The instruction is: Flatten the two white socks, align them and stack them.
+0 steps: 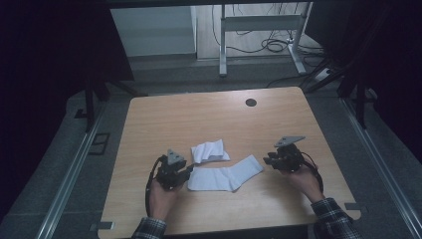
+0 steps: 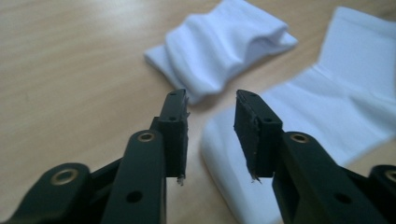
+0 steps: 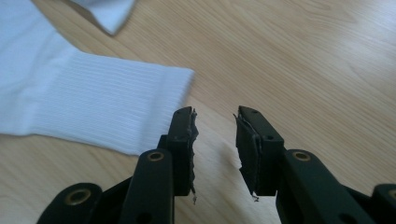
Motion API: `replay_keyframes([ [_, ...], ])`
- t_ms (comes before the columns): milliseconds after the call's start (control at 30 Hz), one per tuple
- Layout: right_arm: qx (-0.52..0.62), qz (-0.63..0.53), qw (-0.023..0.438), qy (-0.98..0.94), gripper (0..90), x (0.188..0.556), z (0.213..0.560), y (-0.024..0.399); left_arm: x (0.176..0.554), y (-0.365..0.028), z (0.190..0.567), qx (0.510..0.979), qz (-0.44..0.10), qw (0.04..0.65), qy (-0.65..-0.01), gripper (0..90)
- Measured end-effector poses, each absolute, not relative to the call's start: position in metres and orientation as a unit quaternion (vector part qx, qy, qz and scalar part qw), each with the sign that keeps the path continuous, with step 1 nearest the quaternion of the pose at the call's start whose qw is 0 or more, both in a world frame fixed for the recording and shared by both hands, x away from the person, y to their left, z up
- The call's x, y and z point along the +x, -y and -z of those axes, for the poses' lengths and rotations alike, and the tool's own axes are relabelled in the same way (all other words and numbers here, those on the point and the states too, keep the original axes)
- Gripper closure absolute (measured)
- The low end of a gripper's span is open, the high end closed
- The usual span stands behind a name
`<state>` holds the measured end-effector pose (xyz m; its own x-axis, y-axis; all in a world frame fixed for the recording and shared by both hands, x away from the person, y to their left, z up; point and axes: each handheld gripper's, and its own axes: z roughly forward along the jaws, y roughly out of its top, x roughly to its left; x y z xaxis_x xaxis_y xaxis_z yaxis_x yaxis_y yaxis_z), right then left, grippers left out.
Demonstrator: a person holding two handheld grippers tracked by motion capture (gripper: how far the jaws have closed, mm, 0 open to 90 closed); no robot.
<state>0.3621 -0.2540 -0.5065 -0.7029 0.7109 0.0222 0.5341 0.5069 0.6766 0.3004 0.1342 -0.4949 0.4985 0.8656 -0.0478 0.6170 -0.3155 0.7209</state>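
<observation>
Two white socks on our tabletop (image 1: 164,119): flat sock (image 1: 226,175) between our grippers, bunched sock (image 1: 210,151) just behind it. Left gripper (image 2: 211,133) and right gripper (image 3: 215,149) both narrowly parted, holding nothing.

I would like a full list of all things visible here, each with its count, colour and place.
flat sock: 1, white, laid out between the two grippers, near the table's front
bunched sock: 1, white, just behind the flat sock
table: 1, light wood, centre
round hole: 1, dark, table's far side
desk frame: 1, grey, on the floor beyond, with cables
left gripper: 1, black, open, at the flat sock's toe end
right gripper: 1, black, open, beside the ribbed cuff
sleeves: 2, plaid, bottom edge
</observation>
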Motion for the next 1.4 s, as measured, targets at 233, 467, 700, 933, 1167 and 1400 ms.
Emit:
replay_keyframes([
  [233,0.372,-0.328,0.148,-0.856,55.7,0.367,0.511,0.264,0.330,-0.127,0.492,0.793,-0.168,0.347,-0.471,67.8],
  [467,0.398,-0.317,0.159,-0.846,45.3,0.375,0.519,0.280,0.355,-0.120,0.503,0.791,-0.150,0.339,-0.487,66.5],
  [700,0.401,-0.312,0.148,-0.848,38.4,0.380,0.529,0.287,0.366,-0.113,0.517,0.804,-0.147,0.307,-0.488,67.7],
  [933,0.397,-0.338,0.155,-0.839,25.1,0.381,0.536,0.297,0.370,-0.111,0.518,0.805,-0.142,0.305,-0.489,83.2],
  [1167,0.399,-0.344,0.162,-0.834,17.1,0.379,0.539,0.293,0.376,-0.099,0.488,0.796,-0.148,0.343,-0.477,84.5],
  [1400,0.401,-0.345,0.164,-0.833,16.5,0.378,0.540,0.292,0.384,-0.071,0.444,0.795,-0.160,0.379,-0.446,84.6],
])
